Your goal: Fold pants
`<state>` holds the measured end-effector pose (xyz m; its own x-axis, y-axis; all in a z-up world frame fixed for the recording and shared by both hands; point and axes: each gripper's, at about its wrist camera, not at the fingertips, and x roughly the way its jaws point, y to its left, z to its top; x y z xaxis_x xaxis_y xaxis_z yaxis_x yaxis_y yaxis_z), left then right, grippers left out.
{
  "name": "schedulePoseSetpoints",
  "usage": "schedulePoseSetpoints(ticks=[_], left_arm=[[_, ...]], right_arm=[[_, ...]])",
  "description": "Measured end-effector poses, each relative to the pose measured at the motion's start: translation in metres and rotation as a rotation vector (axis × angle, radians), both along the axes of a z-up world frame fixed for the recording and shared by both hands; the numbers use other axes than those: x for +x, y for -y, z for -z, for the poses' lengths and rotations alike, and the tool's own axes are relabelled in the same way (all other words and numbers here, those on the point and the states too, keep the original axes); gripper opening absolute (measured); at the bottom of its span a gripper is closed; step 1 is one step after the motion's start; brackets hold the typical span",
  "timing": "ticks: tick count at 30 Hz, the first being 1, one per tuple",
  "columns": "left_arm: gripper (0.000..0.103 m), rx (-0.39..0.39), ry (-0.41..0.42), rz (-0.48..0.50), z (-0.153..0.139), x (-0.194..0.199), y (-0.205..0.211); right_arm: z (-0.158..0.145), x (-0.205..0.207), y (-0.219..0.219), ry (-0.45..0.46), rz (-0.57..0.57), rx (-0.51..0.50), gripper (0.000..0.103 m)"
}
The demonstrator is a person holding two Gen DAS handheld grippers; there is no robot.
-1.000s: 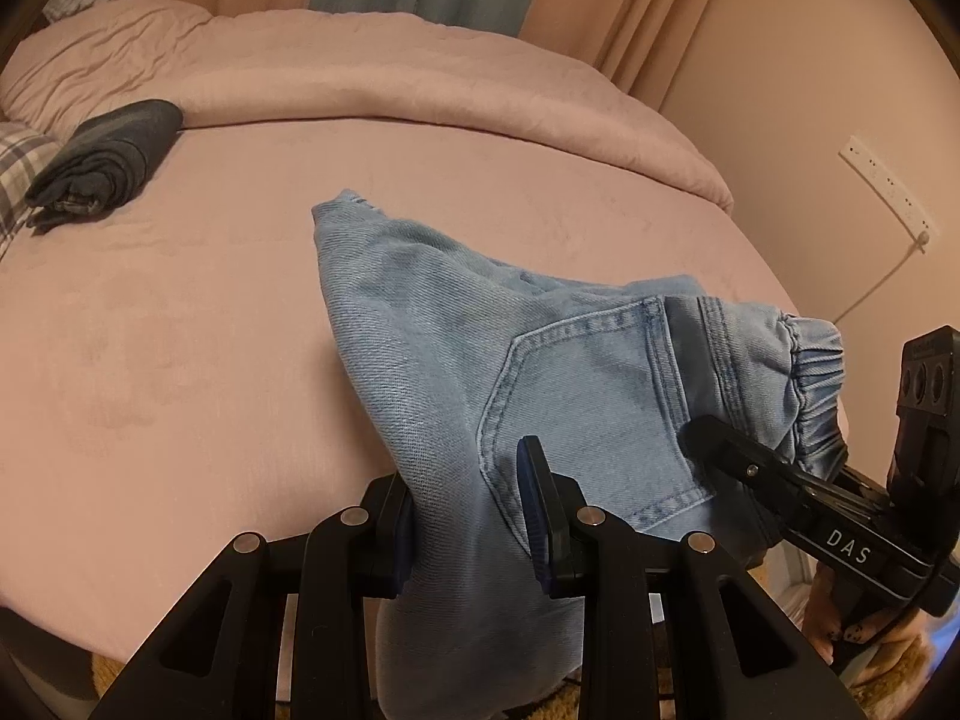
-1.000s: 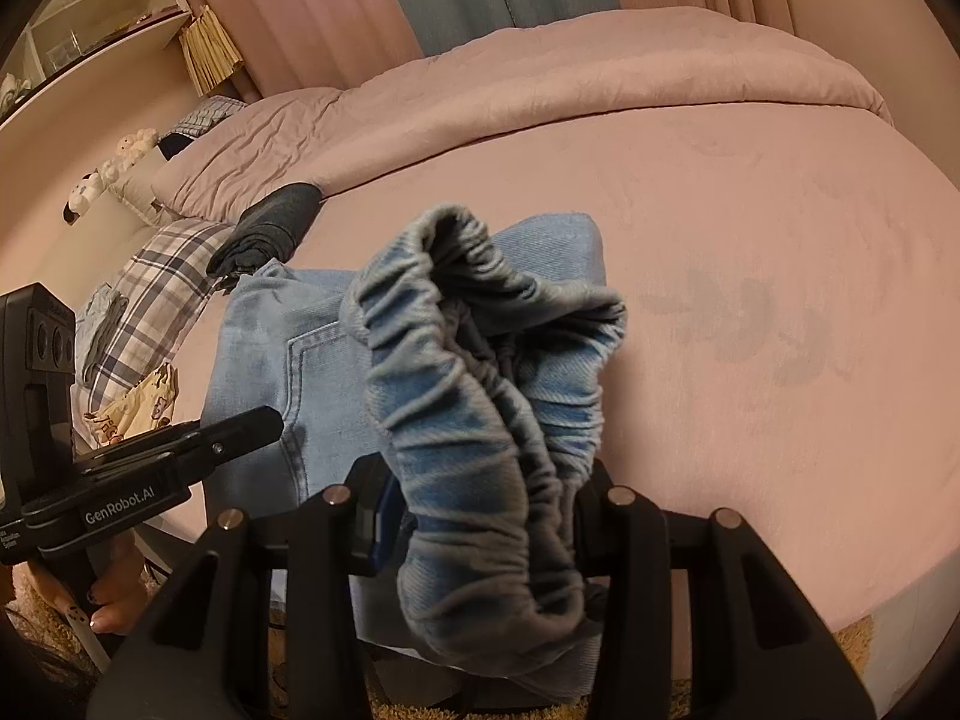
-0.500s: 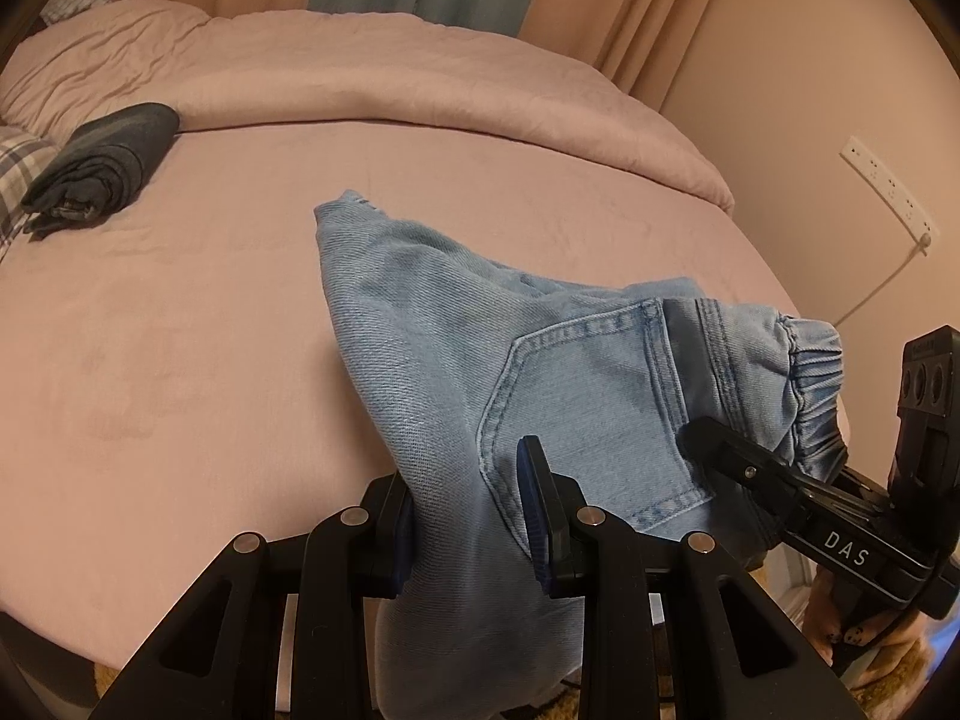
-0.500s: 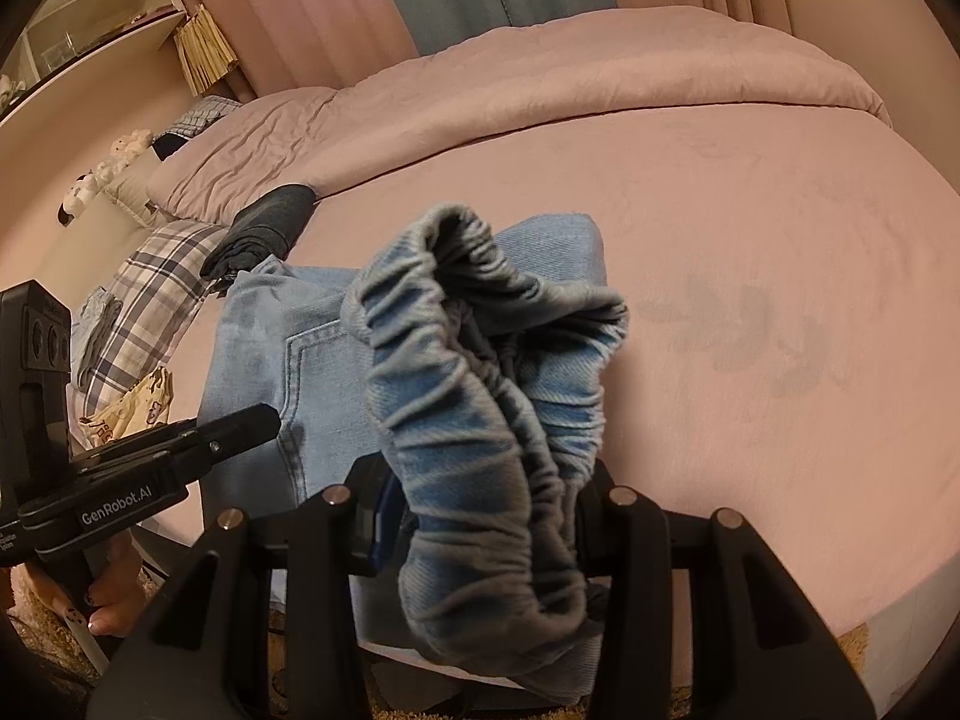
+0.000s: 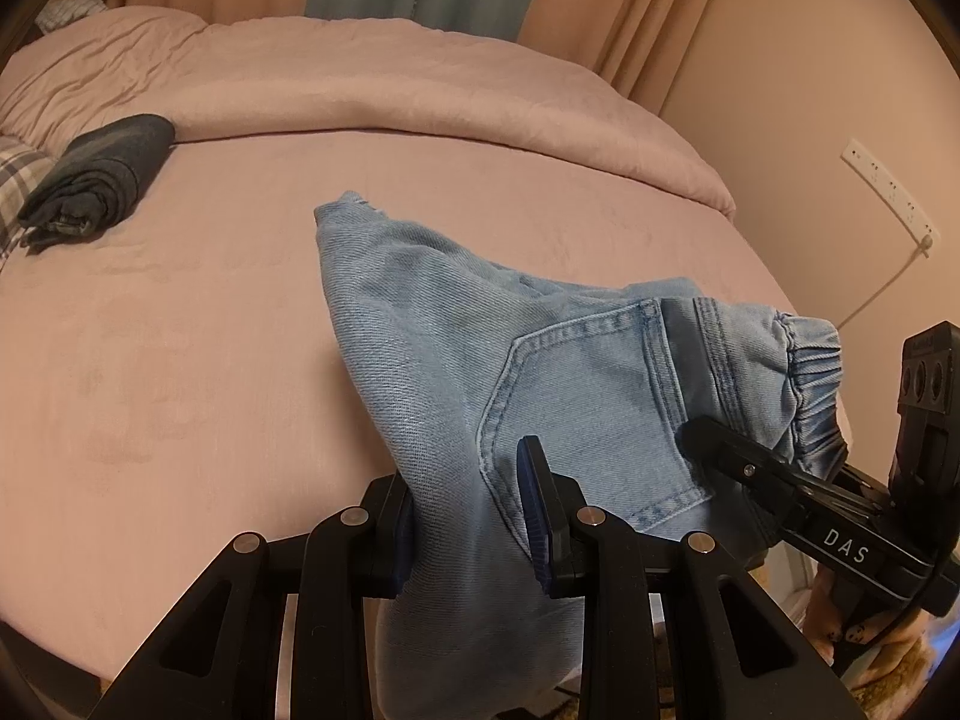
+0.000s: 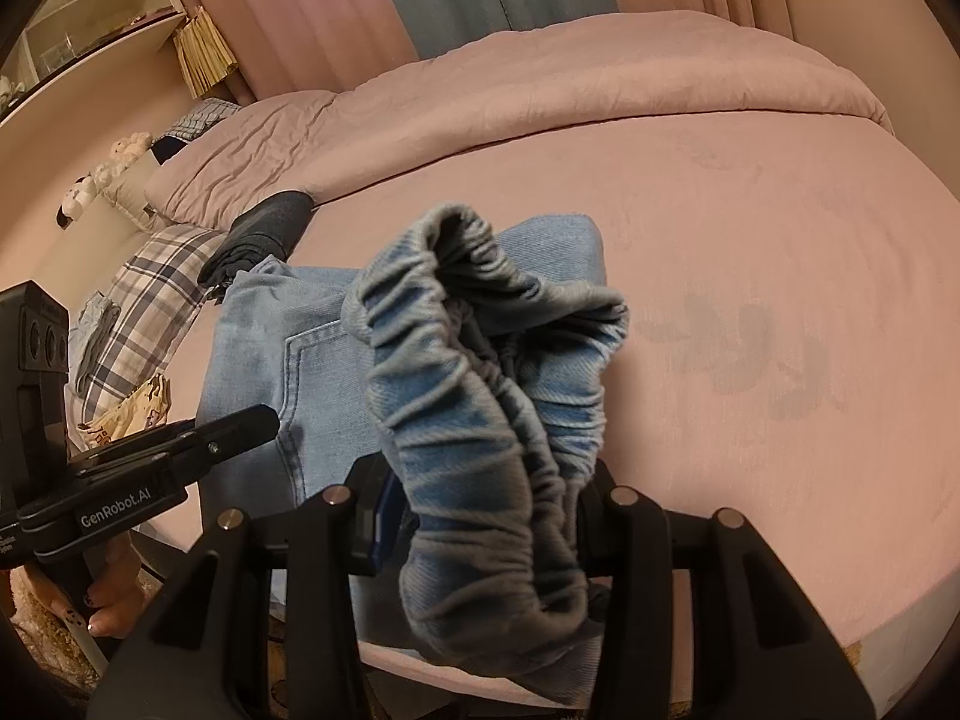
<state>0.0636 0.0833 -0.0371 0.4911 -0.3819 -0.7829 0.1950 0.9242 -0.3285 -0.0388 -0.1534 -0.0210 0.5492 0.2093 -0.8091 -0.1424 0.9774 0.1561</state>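
Nothing has shifted: left gripper point(image 5: 465, 516) and right gripper point(image 6: 486, 519) each clamp light-blue jeans point(image 5: 540, 372) at the bed's point(image 5: 180, 360) near edge; folded dark garment point(image 5: 96, 180) far-left.
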Motion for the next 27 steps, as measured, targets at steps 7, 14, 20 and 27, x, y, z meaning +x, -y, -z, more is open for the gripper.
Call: schedulePoseSetpoints(ticks=[7, 14, 20, 27], left_arm=[[0.029, 0.015, -0.002, -0.001, 0.002, 0.003, 0.005], [0.028, 0.020, -0.037, -0.024, 0.016, 0.015, 0.007], [0.029, 0.049, -0.072, -0.026, 0.036, 0.032, 0.009], [0.029, 0.107, -0.135, -0.038, 0.070, 0.042, 0.011]], right_arm=[[0.004, 0.010, 0.000, -0.009, 0.013, -0.008, 0.045], [0.017, 0.029, -0.001, -0.042, 0.026, -0.022, 0.045], [0.038, 0.046, 0.006, -0.090, 0.046, -0.016, 0.045], [0.074, 0.061, 0.013, -0.180, 0.058, -0.057, 0.048]])
